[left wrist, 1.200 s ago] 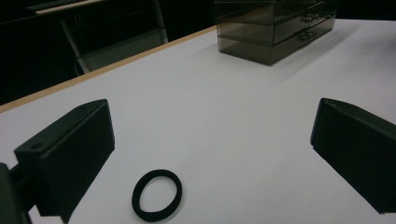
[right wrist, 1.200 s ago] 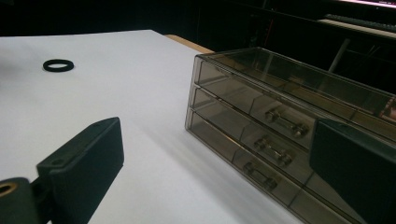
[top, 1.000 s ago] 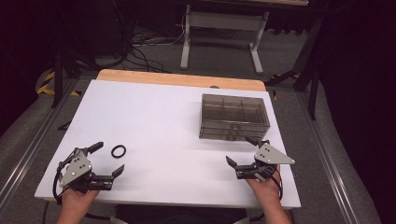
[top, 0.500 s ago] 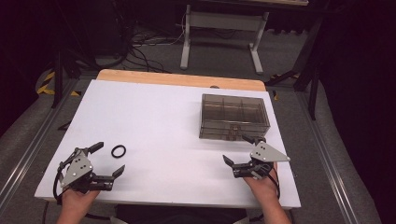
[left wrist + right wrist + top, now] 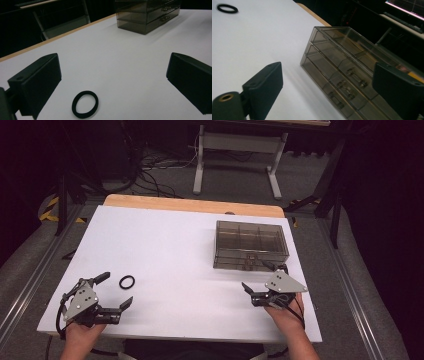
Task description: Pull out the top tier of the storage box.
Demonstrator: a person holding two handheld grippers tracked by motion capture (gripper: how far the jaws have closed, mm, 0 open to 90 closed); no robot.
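Note:
A black ring (image 5: 127, 281) lies flat on the white table (image 5: 180, 245), just ahead of my left gripper (image 5: 117, 288). In the left gripper view the ring (image 5: 85, 104) sits low between the wide-open jaws of that gripper (image 5: 115, 72), and neither jaw touches it. A smoky clear drawer box (image 5: 251, 245) stands at the far right. My right gripper (image 5: 256, 276) hovers just in front of it. Its jaws have just been closing a little but stand open with nothing pinched. The box (image 5: 342, 75) with its small drawer handles is ahead of this gripper (image 5: 329, 82), and the ring (image 5: 227, 8) is far off.
A wooden strip (image 5: 195, 205) edges the table's far side. Beyond it are a grey stand (image 5: 235, 155), cables on the floor and dark surroundings. Metal rails (image 5: 30, 280) run along both sides of the table. Bare white tabletop lies between the two grippers.
The right gripper has edged slightly left and toward the box front. The left gripper, the ring and the box have not moved.

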